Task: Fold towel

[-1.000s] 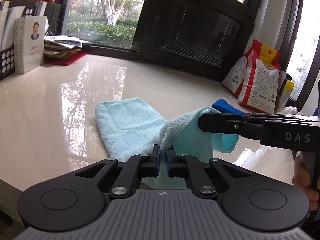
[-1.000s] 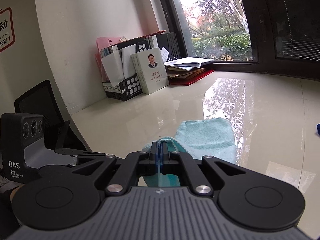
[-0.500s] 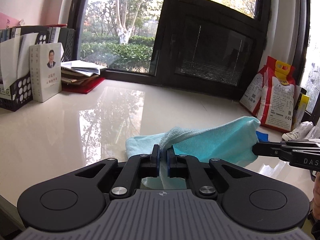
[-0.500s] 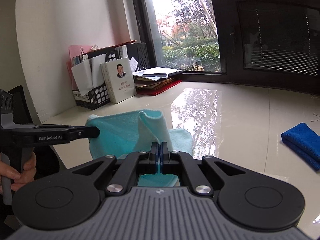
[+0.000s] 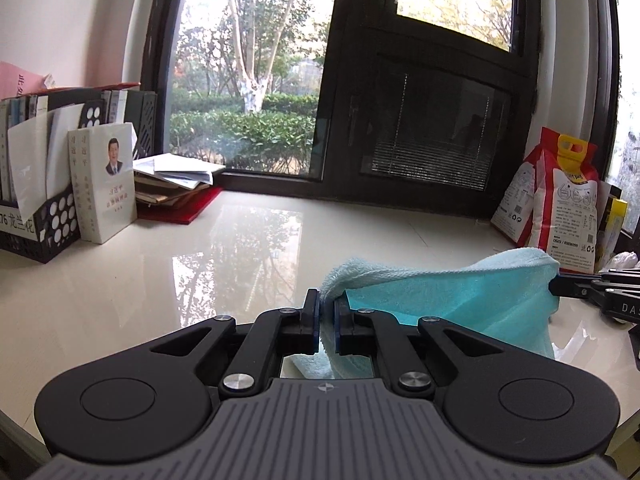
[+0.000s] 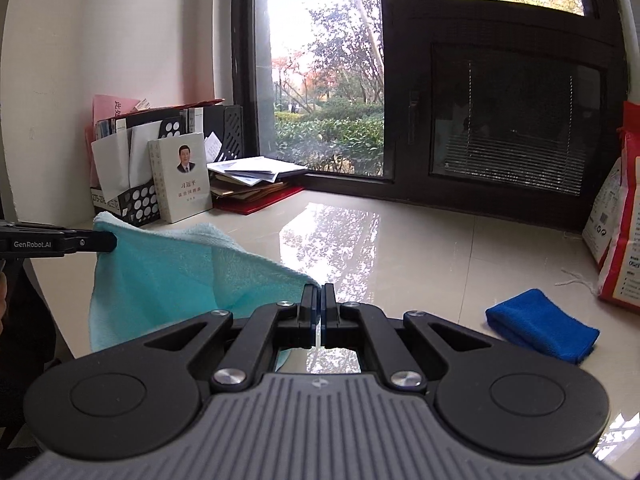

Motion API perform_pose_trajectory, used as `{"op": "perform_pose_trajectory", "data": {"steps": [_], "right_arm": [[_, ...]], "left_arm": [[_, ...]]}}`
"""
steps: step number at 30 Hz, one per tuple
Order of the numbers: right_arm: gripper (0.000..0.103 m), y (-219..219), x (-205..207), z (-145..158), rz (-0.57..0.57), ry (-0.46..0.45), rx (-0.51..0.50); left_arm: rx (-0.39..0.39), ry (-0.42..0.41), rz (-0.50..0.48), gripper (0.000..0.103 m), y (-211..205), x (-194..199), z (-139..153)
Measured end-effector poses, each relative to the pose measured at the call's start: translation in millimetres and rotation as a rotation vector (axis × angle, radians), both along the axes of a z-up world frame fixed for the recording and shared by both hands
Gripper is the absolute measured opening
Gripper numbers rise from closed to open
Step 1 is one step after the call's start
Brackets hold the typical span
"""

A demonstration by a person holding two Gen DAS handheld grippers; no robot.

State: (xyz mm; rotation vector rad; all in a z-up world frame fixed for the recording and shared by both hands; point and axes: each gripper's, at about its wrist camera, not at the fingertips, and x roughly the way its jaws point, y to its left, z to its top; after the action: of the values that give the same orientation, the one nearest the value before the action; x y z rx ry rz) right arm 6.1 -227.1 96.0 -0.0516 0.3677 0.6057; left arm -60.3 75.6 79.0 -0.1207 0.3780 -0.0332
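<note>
A light teal towel (image 5: 460, 292) hangs in the air, stretched between my two grippers above the glossy cream table (image 5: 200, 280). My left gripper (image 5: 328, 308) is shut on one top corner. My right gripper (image 6: 319, 300) is shut on the other corner; the towel (image 6: 180, 276) hangs down to its left. In the left wrist view the right gripper (image 5: 560, 284) pinches the towel's far corner at the right edge. In the right wrist view the left gripper (image 6: 108, 243) pinches the corner at the left. The towel's lower edge is hidden behind the gripper bodies.
A folded dark blue cloth (image 6: 540, 328) lies on the table at the right. Red-and-white bags (image 5: 560, 208) stand at the back right. A white book (image 5: 106, 180), a black file holder (image 5: 36, 200) and stacked papers (image 5: 176, 184) stand at the back left by the window.
Both grippers lifted the towel off the table and moved apart, stretching it between them. Both cameras have tilted up toward the window.
</note>
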Motion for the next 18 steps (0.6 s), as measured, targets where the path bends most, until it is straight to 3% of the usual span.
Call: {"op": "perform_pose_trajectory", "data": {"steps": [18], "right_arm": [[0.002, -32, -23, 54, -0.052, -0.181, 0.032]], "left_arm": [[0.039, -0.088, -0.127, 0.008, -12, -3, 51]]}}
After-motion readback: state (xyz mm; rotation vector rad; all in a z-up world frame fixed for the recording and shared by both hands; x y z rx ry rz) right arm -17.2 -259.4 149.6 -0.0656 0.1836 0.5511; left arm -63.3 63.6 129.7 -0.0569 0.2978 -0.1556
